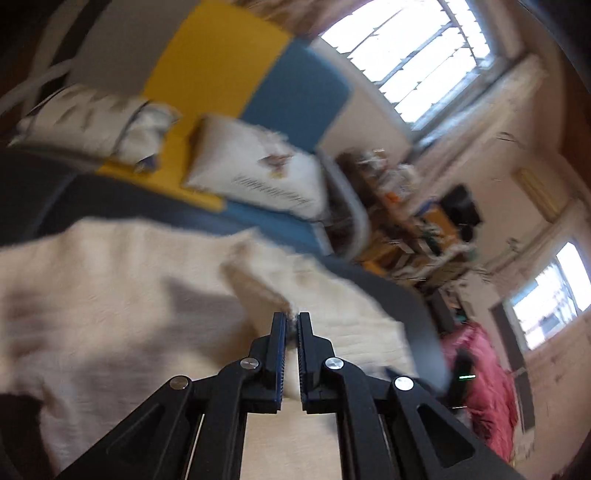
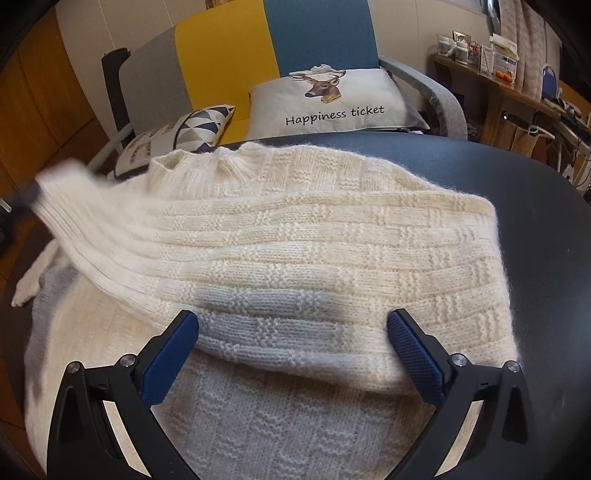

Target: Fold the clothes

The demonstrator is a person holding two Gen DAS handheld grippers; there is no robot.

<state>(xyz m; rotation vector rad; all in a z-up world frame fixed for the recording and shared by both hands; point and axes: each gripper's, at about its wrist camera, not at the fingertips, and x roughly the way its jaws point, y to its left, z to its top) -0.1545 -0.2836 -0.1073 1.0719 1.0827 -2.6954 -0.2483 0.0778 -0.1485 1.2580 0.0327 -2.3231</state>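
A cream knitted sweater point(image 2: 314, 236) lies spread on a dark round table point(image 2: 546, 229). In the left wrist view my left gripper point(image 1: 292, 320) is shut on the ribbed cuff of the sweater's sleeve point(image 1: 258, 284), lifted above the sweater's body point(image 1: 110, 288). The right wrist view shows that same sleeve cuff point(image 2: 59, 188) raised and blurred at the far left, with the dark tip of the left gripper beside it. My right gripper point(image 2: 291, 332) stands open, its blue pads point(image 2: 413, 354) wide apart just above the folded near part of the sweater, holding nothing.
Behind the table stands a sofa with grey, yellow and blue panels point(image 2: 317, 33), bearing a deer cushion point(image 2: 332, 99) and a triangle-patterned cushion point(image 2: 192, 129). A cluttered wooden shelf point(image 2: 491, 85) is at the right. A pink cloth point(image 1: 487, 387) lies low at right.
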